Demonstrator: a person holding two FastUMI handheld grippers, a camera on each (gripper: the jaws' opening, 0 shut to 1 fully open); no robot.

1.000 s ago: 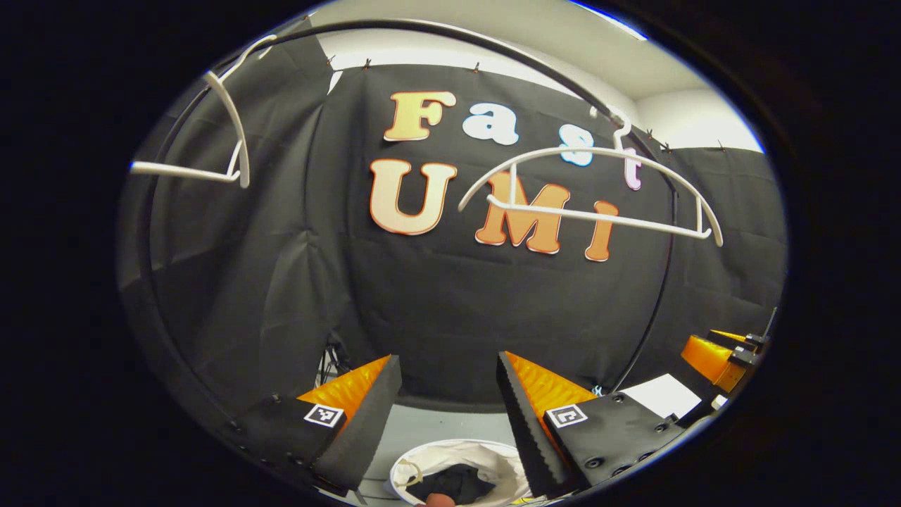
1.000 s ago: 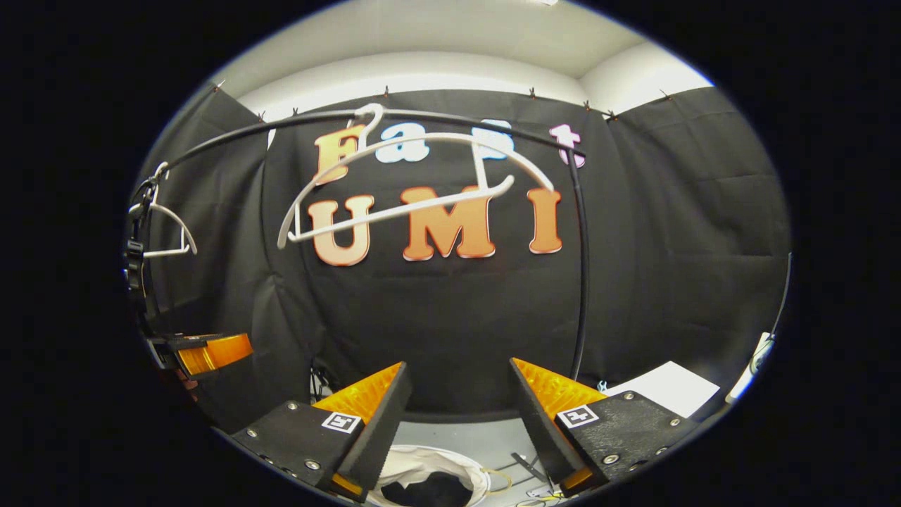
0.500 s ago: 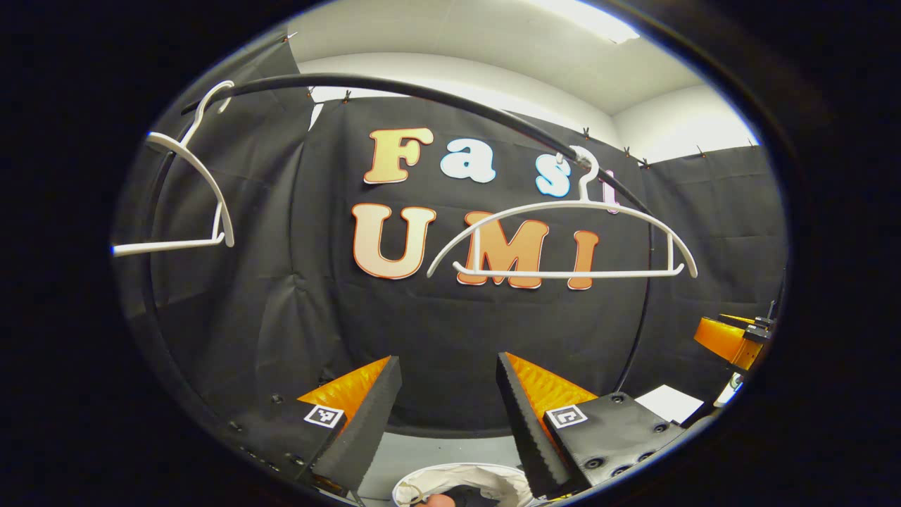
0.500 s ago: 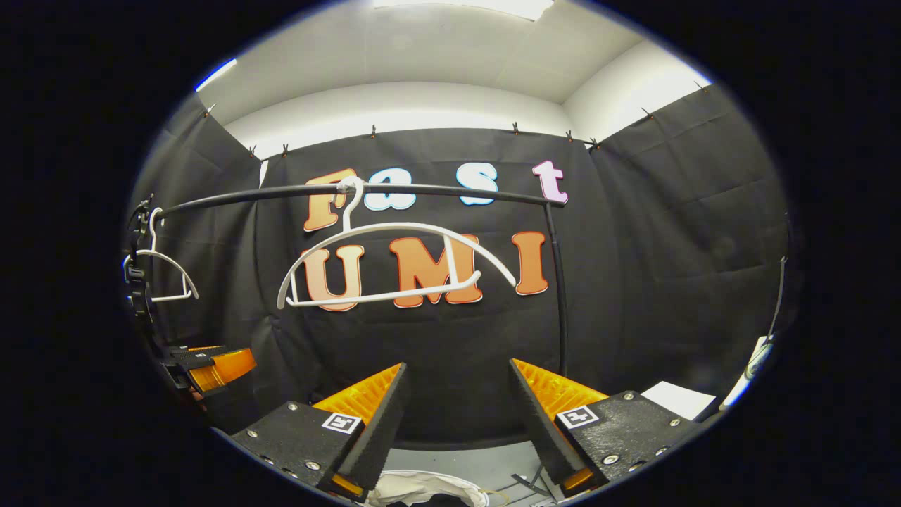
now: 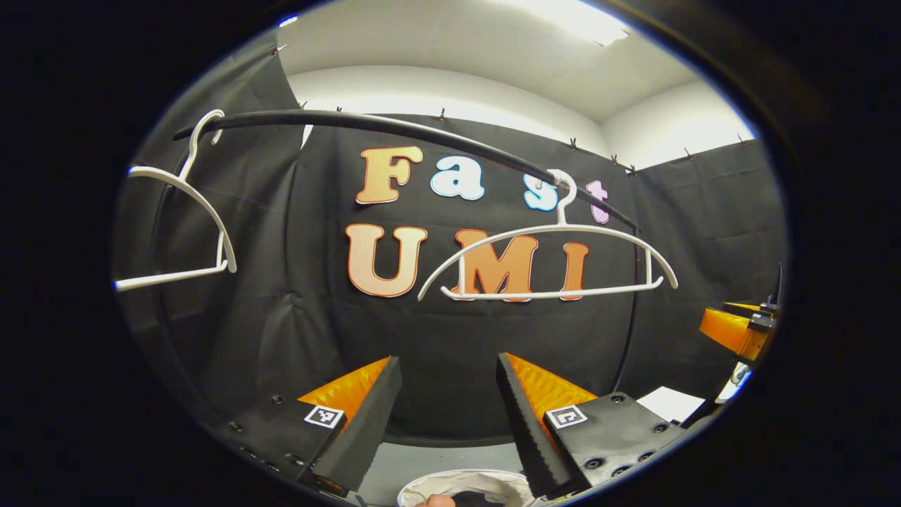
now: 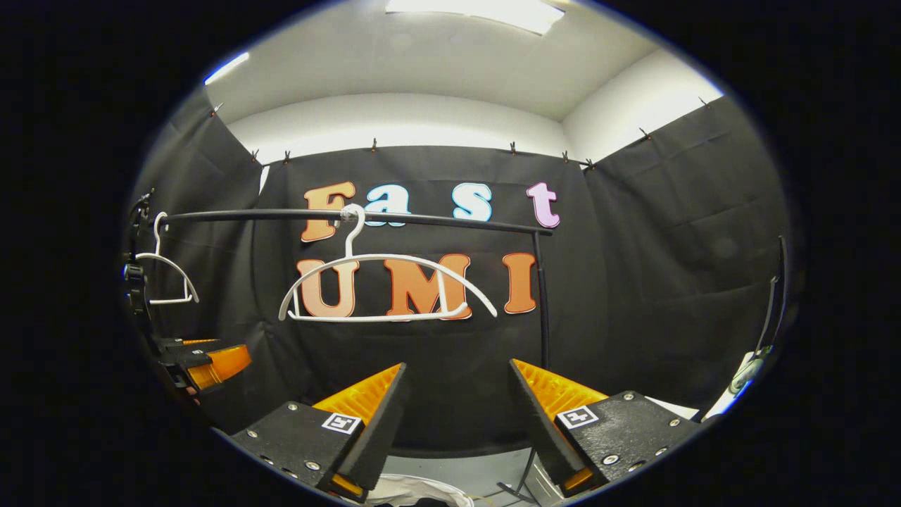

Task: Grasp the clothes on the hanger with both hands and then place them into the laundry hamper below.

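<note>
Hanging bare on the black rail (image 5: 436,134), both white plastic hangers (image 5: 556,264) had nothing on them. The dark clothes (image 5: 468,498) sat bunched in the white laundry hamper (image 5: 464,484) below. The left gripper (image 5: 443,415) and right gripper (image 6: 457,422) were both spread wide, holding nothing.

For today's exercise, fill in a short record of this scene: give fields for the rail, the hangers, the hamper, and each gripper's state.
rail: black rail, spans the booth wall
hangers: two white, both bare; centre hanger, side hanger
hamper: white hamper below the grippers, something dark inside
left gripper: open, holding nothing
right gripper: open, holding nothing
</note>
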